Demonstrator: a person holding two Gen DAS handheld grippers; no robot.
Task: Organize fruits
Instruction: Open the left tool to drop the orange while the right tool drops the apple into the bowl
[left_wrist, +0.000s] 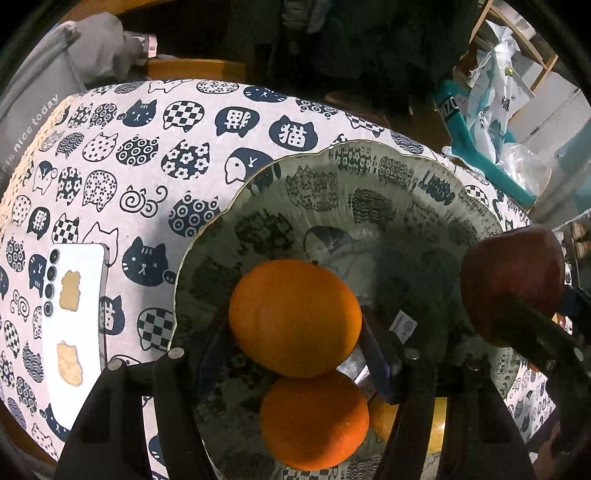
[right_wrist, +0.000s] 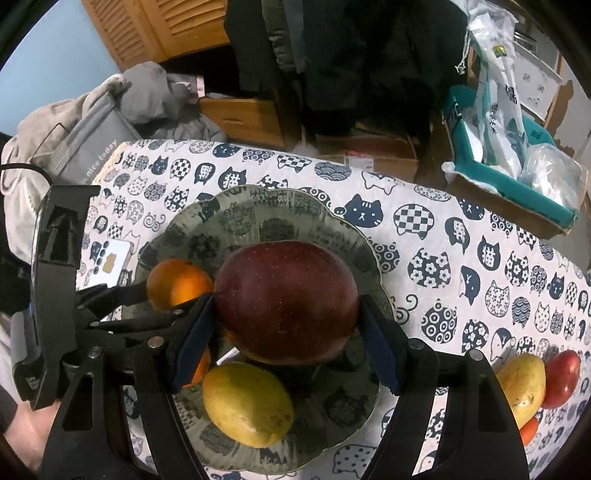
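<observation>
A scalloped glass plate (left_wrist: 369, 173) (right_wrist: 258, 206) sits on the cat-print tablecloth. My left gripper (left_wrist: 295, 325) is shut on an orange (left_wrist: 295, 317) above the plate; a second orange (left_wrist: 314, 421) lies in the plate below it. My right gripper (right_wrist: 286, 321) is shut on a dark red apple (right_wrist: 286, 299) (left_wrist: 513, 280) over the plate. A yellow mango (right_wrist: 247, 402) lies in the plate's near side. The held orange (right_wrist: 179, 284) and the left gripper also show at the left of the right wrist view.
A white phone (left_wrist: 74, 325) lies on the tablecloth (left_wrist: 147, 166) left of the plate. A yellow mango (right_wrist: 522, 387), a red fruit (right_wrist: 561, 376) and an orange fruit (right_wrist: 530, 430) lie at the table's right. A teal box with bags (right_wrist: 517, 155) stands beyond the table.
</observation>
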